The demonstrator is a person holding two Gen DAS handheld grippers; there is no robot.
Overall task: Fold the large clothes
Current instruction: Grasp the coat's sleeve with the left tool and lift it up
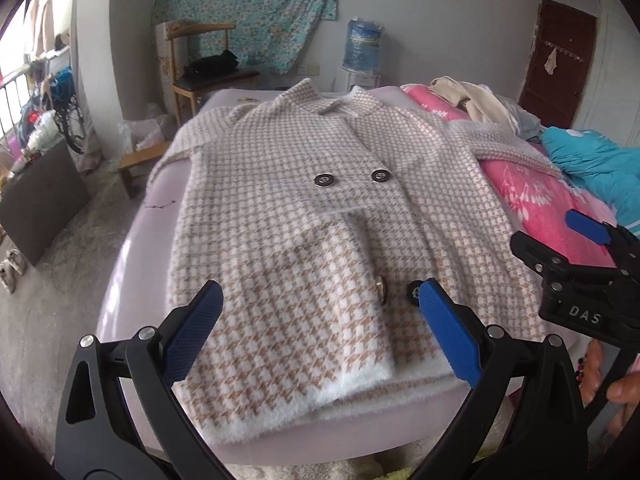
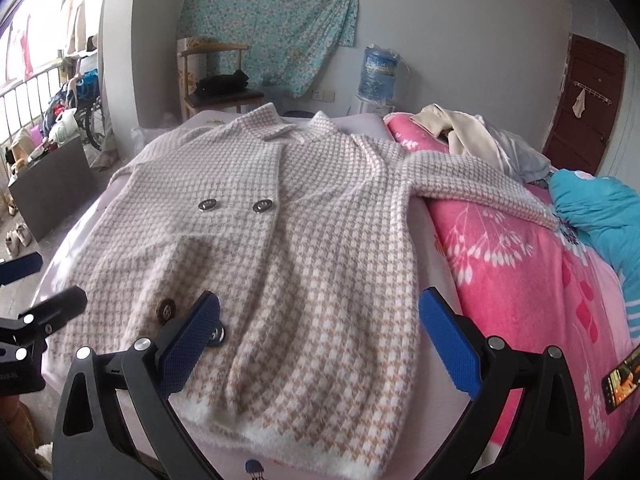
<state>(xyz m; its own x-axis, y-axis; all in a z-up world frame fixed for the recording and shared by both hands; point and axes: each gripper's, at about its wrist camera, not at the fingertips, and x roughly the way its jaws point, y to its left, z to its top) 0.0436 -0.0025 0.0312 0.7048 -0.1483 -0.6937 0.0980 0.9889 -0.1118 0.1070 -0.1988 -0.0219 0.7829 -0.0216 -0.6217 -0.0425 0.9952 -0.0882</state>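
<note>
Your coat (image 1: 304,216) lies front-up and spread flat on the bed (image 1: 132,264), one sleeve (image 2: 480,188) stretched onto the pink quilt (image 2: 520,264). Both the left gripper (image 1: 320,332) and right gripper (image 2: 320,336) hover over the hem, jaws wide, holding nothing. Folding looks unstarted; next, likely bring that sleeve across the body.

pink floral quilt (image 2: 520,264) spread on the bed (image 1: 132,280), turquoise blanket (image 2: 592,208) beside it, cream clothes (image 2: 460,132) heaped behind. wooden chair (image 2: 216,92) against the wall under a teal floral cloth (image 2: 272,20). water jug (image 2: 378,72) near a brown door (image 2: 584,104). phone (image 2: 622,380) on the quilt.
</note>
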